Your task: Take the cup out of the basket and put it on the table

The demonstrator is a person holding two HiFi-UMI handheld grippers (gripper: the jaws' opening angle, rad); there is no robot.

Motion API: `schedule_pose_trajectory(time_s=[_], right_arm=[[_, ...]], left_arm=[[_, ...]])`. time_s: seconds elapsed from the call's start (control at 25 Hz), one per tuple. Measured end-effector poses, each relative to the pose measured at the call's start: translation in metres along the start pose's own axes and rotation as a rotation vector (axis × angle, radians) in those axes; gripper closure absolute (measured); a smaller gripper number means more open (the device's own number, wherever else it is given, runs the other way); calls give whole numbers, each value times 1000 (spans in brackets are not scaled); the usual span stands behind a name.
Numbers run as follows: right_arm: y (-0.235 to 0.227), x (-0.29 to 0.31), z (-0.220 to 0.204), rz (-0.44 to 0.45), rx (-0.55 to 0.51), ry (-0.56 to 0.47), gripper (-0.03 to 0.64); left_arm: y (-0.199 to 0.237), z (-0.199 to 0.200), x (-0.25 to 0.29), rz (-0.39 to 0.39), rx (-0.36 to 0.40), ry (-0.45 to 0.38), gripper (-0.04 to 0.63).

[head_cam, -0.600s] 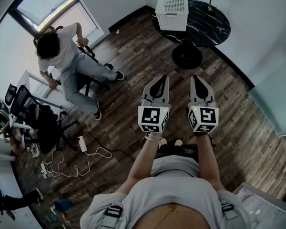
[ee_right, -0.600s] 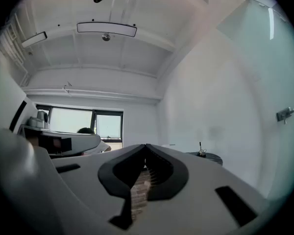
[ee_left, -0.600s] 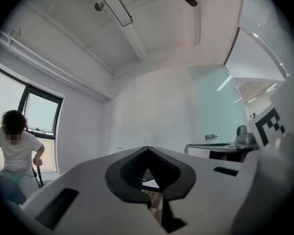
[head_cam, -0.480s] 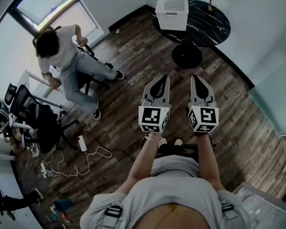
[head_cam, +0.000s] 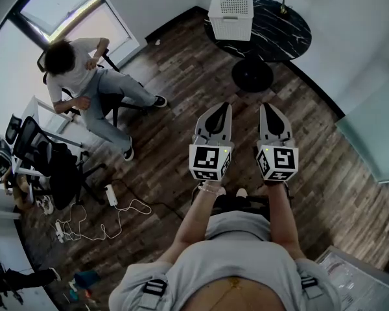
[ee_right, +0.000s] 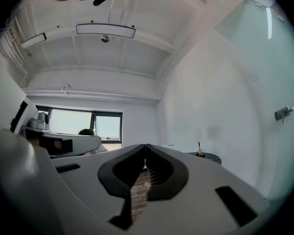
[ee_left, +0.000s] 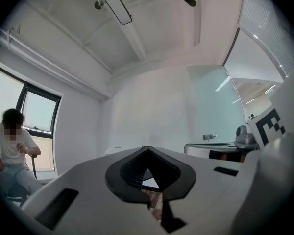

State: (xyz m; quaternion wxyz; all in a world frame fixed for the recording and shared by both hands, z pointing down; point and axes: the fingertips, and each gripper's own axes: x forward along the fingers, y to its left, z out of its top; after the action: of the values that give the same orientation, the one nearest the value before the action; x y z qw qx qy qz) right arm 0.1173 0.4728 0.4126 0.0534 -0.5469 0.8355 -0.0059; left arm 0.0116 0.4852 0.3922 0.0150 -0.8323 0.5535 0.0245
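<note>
A white perforated basket [head_cam: 231,15] stands on the left part of a round black marble table [head_cam: 279,28] far ahead across the room. The cup does not show from here. My left gripper [head_cam: 223,107] and my right gripper [head_cam: 268,107] are held side by side at waist height, well short of the table. Both point toward it. In the left gripper view the jaws [ee_left: 146,148] meet at the tips with nothing between them. In the right gripper view the jaws [ee_right: 145,145] are likewise closed and empty.
A small dark item with a stick [head_cam: 283,8] stands at the table's far edge. The table has a black round foot [head_cam: 253,76] on the wooden floor. A person [head_cam: 84,83] sits on a chair at the left by a window. Cables [head_cam: 104,222] lie on the floor.
The head view has shifted slightly, so the table and basket sit a little further left and higher. The seated person has moved their arms and legs. Both grippers keep their place.
</note>
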Motion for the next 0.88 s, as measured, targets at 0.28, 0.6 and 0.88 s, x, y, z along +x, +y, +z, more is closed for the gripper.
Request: schedule_pose_trajectory(time_s=[0.28,0.6,0.88], right_arm=[[-21,-6,3,-10,23,-15,608],[-46,-7,5,8,29,-16,608],[-60,-4,4,20,16,-9,608]], left_arm=[[-18,-3,9,-7,8,6,589],[-31,-1,22,24,19,1,589],[-43,-6,35,20,13,6,589]])
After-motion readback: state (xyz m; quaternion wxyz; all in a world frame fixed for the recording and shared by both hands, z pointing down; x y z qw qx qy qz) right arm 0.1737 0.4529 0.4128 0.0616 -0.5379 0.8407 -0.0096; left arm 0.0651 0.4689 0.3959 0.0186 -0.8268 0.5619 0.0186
